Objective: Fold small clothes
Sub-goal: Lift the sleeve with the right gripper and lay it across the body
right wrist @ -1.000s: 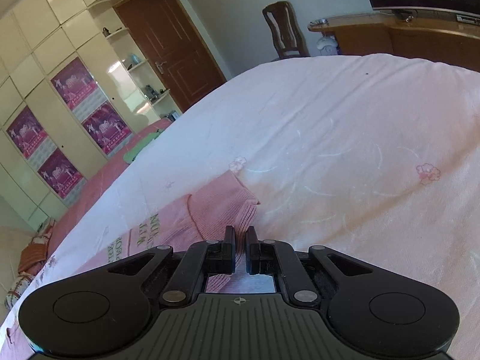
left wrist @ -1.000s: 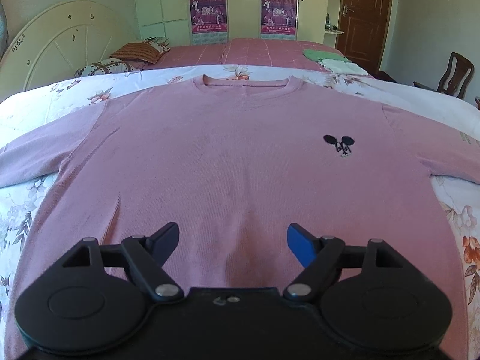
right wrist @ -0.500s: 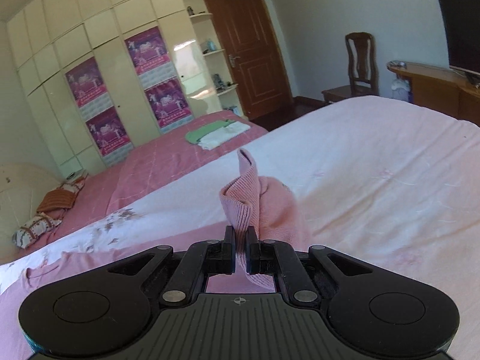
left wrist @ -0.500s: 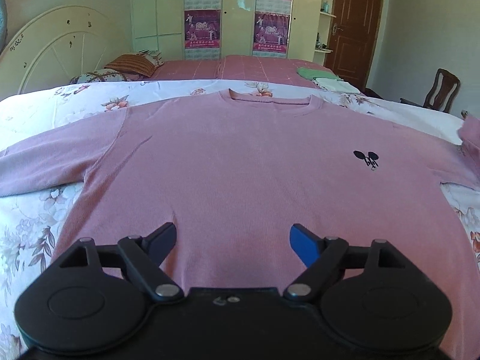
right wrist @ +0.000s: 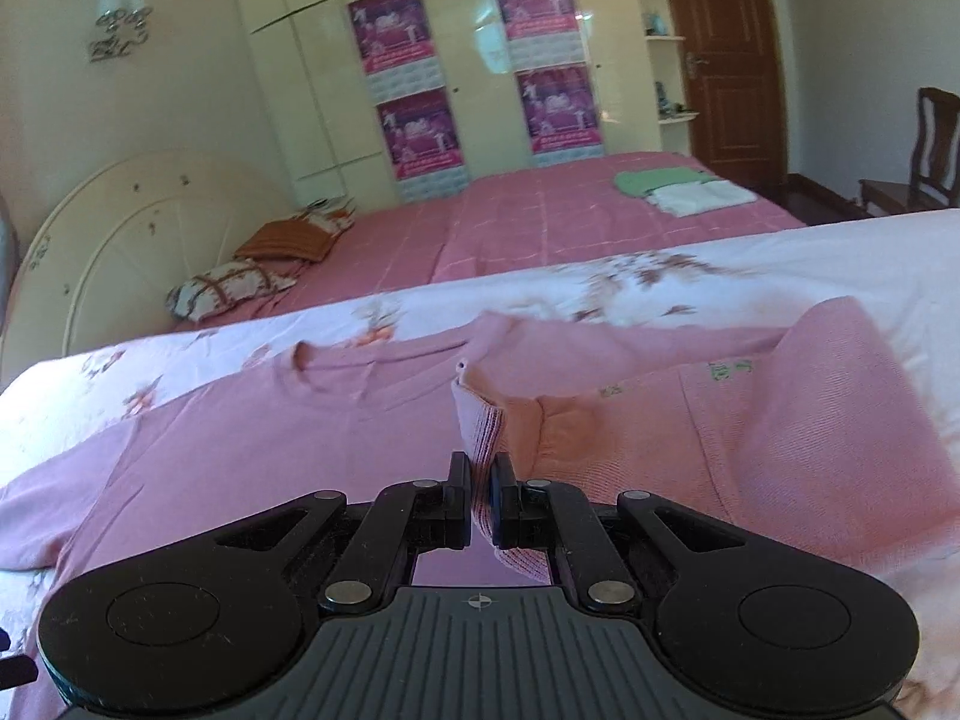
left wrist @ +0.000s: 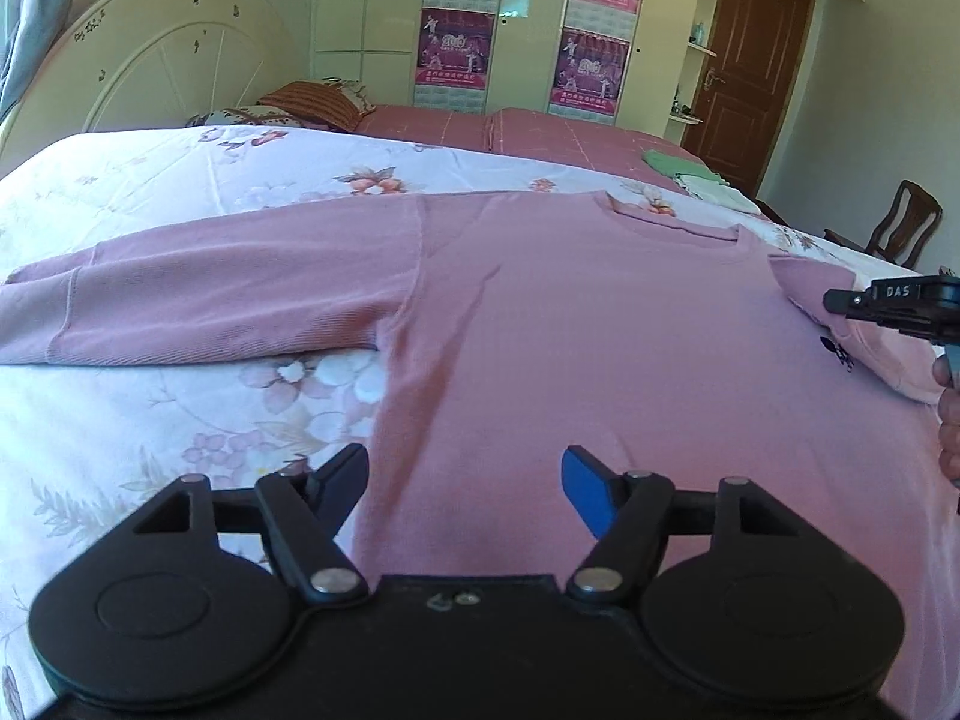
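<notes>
A pink long-sleeved sweater [left wrist: 588, 324] lies flat, front up, on the floral bedsheet [left wrist: 180, 420]. Its left sleeve [left wrist: 198, 294] stretches out to the left. My left gripper [left wrist: 465, 477] is open and empty, hovering over the sweater's lower hem. My right gripper [right wrist: 480, 480] is shut on the cuff of the other sleeve [right wrist: 477, 426] and holds that sleeve folded over the sweater's chest [right wrist: 780, 420]. The right gripper also shows at the right edge of the left wrist view [left wrist: 840, 300].
A second bed with a pink cover [right wrist: 570, 222] stands behind, with pillows [right wrist: 240, 282] and folded green and white clothes [right wrist: 678, 186] on it. A wardrobe with posters [right wrist: 420, 114], a brown door [right wrist: 732, 60] and a wooden chair [left wrist: 906, 228] are beyond.
My right gripper has carried the sleeve cuff up and leftward across the sweater, folding the sleeve over the chest. My left gripper has shifted left along the hem and stays open.
</notes>
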The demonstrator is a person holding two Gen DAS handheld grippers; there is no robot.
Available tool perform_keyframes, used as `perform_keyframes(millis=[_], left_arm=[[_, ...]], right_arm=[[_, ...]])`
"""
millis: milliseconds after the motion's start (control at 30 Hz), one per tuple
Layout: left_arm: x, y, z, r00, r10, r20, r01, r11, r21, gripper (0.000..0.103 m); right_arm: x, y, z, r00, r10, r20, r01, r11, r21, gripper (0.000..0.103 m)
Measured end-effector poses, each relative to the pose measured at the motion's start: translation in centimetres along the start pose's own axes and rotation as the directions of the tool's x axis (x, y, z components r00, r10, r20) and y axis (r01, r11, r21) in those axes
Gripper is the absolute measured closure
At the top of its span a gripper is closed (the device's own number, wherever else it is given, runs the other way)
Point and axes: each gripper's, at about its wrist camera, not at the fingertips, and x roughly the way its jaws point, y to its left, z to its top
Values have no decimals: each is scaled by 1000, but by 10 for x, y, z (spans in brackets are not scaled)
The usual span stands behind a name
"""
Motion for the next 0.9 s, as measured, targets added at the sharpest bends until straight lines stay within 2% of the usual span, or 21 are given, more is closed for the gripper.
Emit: perform_keyframes(millis=[200,267,333,367,400,467,500,567,600,667,767,867,900], left_arm=[[3,16,6,1000,-22,-3,22,1000,-22,34],[8,12,10,999,-48,-3,48,999,-25,34],[14,6,17,995,-96,3,96,995,-31,32],[19,0,21,992,-124,5,124,992,-37,32],[25,-7,25,987,-158,6,158,986,-45,33],[42,-24,35,968,-250,9,250,966,-66,38],[53,-34,41,955,-297,2,296,952,-74,51],[79,-58,52,928,-371,-34,367,926,-86,59],[92,-70,57,916,-399,-40,395,915,-88,59],[117,-91,66,908,-413,-62,408,909,-85,57],[155,-112,75,882,-455,-120,437,887,-150,53],[171,-126,83,884,-455,-112,434,885,-171,55],[172,-132,86,881,-459,-115,440,884,-159,76]], right_arm=[[53,71,-29,993,82,-85,-90,992,-90,98],[62,78,-39,992,57,-114,-73,987,-144,98],[59,81,-45,996,40,-83,-55,980,-192,84],[51,75,-47,997,45,-60,-56,981,-185,63],[43,68,-47,998,50,-29,-55,983,-174,58],[19,50,-47,1000,27,11,-25,989,-147,58],[8,37,-47,1000,13,22,-11,993,-115,58],[-9,10,-45,999,-14,40,16,999,-45,59],[-17,-3,-44,998,-35,47,36,999,-20,59],[-41,-26,-45,995,-75,60,74,997,22,59],[-67,-60,-49,992,-111,62,105,990,93,59],[-83,-93,-51,987,-152,57,140,974,177,59],[-87,-103,-51,985,-161,56,146,967,208,59]])
